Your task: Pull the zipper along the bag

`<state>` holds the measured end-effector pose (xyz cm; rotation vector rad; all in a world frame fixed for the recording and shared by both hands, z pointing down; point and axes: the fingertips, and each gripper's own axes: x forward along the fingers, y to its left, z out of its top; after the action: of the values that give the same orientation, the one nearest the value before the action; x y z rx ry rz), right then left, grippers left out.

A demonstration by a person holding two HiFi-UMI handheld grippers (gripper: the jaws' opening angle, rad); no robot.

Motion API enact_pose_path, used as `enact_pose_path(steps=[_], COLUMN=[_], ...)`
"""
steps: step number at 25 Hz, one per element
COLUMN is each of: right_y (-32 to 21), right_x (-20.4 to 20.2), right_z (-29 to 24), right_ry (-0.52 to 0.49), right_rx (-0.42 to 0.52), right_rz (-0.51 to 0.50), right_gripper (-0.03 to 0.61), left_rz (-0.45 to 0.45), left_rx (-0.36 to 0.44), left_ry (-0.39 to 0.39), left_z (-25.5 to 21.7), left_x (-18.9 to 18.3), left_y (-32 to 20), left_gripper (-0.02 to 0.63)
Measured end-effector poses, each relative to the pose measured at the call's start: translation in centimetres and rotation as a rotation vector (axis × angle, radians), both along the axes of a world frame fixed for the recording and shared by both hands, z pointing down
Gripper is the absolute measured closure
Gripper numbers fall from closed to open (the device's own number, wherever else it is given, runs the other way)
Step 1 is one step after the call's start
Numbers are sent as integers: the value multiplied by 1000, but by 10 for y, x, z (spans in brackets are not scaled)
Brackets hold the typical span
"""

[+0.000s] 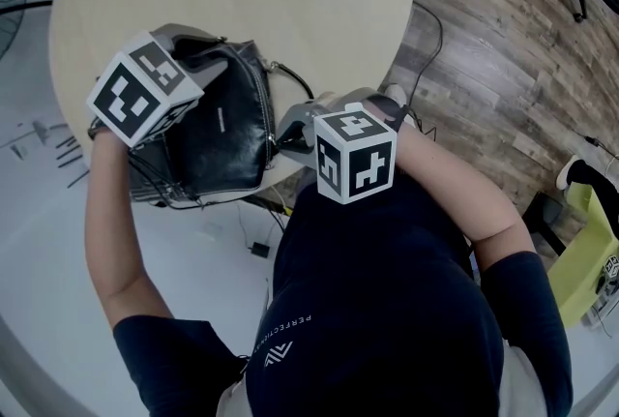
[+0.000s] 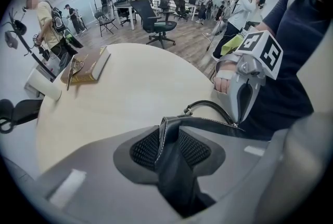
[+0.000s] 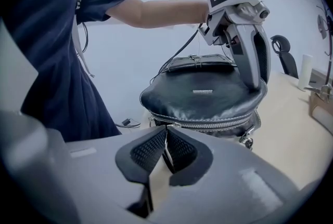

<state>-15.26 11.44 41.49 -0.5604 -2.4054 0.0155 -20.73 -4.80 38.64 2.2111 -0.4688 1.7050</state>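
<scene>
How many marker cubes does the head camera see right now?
2 cubes. One sits on the left gripper, over the black bag's left end; the other on the right gripper, beside the bag's right edge. None seems hidden.

In the head view the cube [image 1: 145,88] hides the left tongs [image 2: 168,141] and part of the bag [image 1: 222,139].

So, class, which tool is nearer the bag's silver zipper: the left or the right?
Right. The right tool sits at the zipper, shut on what looks like its pull; the left tool clamps the bag's leather rim on the far side.
</scene>
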Motion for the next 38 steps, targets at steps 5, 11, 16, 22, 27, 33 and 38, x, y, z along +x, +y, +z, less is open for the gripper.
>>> enact_pose_path(steps=[5, 11, 16, 22, 27, 33, 38], right_y=[4, 8, 10, 7, 10, 7, 3], right_x=[2, 2, 3, 1, 2, 5, 11], right_z=[0, 0, 2, 6, 11, 11, 7], right_ry=[-6, -8, -10, -36, -44, -33, -29], right_rx=[-18, -26, -40, -35, -41, -29, -38], right_rz=[-4, -22, -32, -14, 5, -24, -49], right_gripper=[563, 561, 561, 561, 545, 525, 505], left_rz=[3, -11, -13, 16, 18, -32, -100], left_rx=[5, 12, 14, 58, 103, 174, 214], left_ry=[-2, 8, 6, -7, -1, -2, 24], left_z=[0, 2, 4, 4, 2, -1, -14], left_x=[3, 1, 1, 4, 6, 3, 1], left_y=[0, -1, 1, 1, 5, 5, 6], left_gripper=[479, 477, 477, 469, 460, 448, 408])
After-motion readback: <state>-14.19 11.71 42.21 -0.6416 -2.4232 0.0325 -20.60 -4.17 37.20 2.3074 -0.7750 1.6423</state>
